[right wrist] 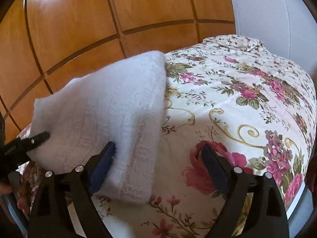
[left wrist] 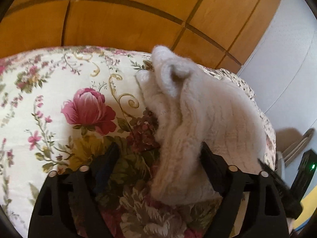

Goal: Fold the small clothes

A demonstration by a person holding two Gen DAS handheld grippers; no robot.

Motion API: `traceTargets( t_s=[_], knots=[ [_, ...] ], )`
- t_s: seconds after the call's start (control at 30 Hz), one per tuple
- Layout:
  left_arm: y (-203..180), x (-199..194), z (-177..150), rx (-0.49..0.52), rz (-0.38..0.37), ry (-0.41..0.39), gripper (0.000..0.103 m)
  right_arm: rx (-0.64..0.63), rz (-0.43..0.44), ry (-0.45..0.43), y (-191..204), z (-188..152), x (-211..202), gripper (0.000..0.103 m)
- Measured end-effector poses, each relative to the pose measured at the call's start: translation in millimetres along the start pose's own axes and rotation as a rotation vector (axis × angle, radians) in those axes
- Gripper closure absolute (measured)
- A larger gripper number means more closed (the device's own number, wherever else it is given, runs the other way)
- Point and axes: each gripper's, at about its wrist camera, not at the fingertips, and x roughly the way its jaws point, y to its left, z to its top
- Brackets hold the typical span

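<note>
A fluffy white knitted garment (left wrist: 198, 115) lies bunched on a floral bedspread (left wrist: 59, 91). In the left wrist view it fills the right half, with a fold hanging down between my fingers. My left gripper (left wrist: 158, 150) is open, its right finger (left wrist: 208, 158) against the garment. In the right wrist view the garment (right wrist: 111, 103) lies as a folded slab at the left. My right gripper (right wrist: 158, 148) is open, its left finger (right wrist: 107, 154) touching the garment's near edge. The left gripper's fingertip (right wrist: 39, 136) presses the garment's left side.
Wooden wardrobe doors (right wrist: 99, 19) stand behind the bed. A white wall (left wrist: 287, 59) is to the right. The bedspread (right wrist: 237, 99) stretches to the right of the garment, with the bed's edge at the far right.
</note>
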Motion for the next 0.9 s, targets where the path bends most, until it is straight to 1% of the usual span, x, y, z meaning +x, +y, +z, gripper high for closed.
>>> traceTargets(
  t_s=[0.03,0.1,0.17,0.23,0.4,0.47,0.57,0.63,0.73,0.8,0.9],
  knots=[
    [-2.6,-4.9,-1.9,0.008,0.008,-0.006,0.013,0.01,-0.01,0.0,-0.8,0.3,-3.1,0.009],
    [-4.5,-17.4,-7.5,0.015,0.042,-0.023,0.011,0.031,-0.02,0.001,-1.9,1.7,-10.0,0.007],
    [-4.6,-31.0,-15.4,0.018,0.057,-0.042,0.008,0.061,-0.024,-0.019,0.0,0.5,-25.1,0.005],
    [-7.0,-39.3,-20.7,0.026,0.074,-0.05,0.004,0.062,-0.016,-0.027,6.3,-1.2,-36.9,0.002],
    [-15.4,-58.8,-40.6,0.069,0.161,-0.053,0.004,-0.016,-0.032,-0.034,26.9,-8.6,-57.3,0.002],
    [-18.5,-67.8,-47.3,0.077,0.197,-0.07,0.004,-0.048,-0.037,-0.035,36.0,-14.8,-65.5,0.002],
    [-26.0,-79.0,-53.2,0.1,0.265,-0.084,0.004,-0.092,-0.06,-0.002,49.6,-23.6,-73.1,0.002],
    [-31.4,-87.3,-57.0,0.117,0.292,-0.088,0.004,-0.12,-0.095,0.011,57.0,-28.6,-77.9,0.002],
    [-40.4,-101.5,-64.0,0.137,0.334,-0.107,0.004,-0.128,-0.145,0.018,61.9,-34.2,-85.6,0.002],
    [-46.9,-112.3,-69.6,0.139,0.377,-0.129,0.004,-0.121,-0.149,0.023,63.9,-36.5,-92.3,0.002],
    [-54.0,-124.7,-74.2,0.148,0.425,-0.152,0.004,-0.131,-0.151,0.002,67.7,-40.3,-105.7,0.002]
  ],
)
